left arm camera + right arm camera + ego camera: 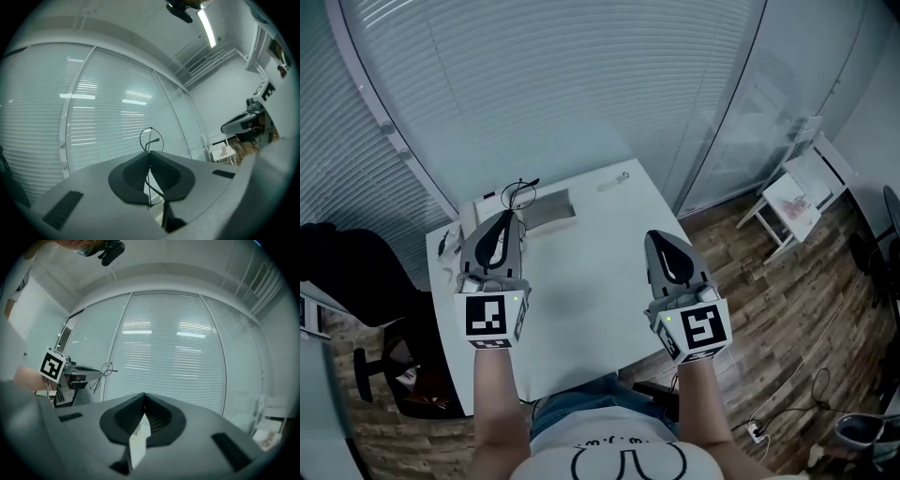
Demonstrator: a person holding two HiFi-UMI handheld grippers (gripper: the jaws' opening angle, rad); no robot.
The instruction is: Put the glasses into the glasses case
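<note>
Glasses sit pinched between the left gripper's closed jaws.

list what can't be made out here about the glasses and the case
- glasses: left gripper view, lower frame hidden between the left gripper's closed jaws.
- grey flat object on the table: head view, too small to tell whether it is the case or open.
- small item near the far edge: head view, too small to identify.
</note>
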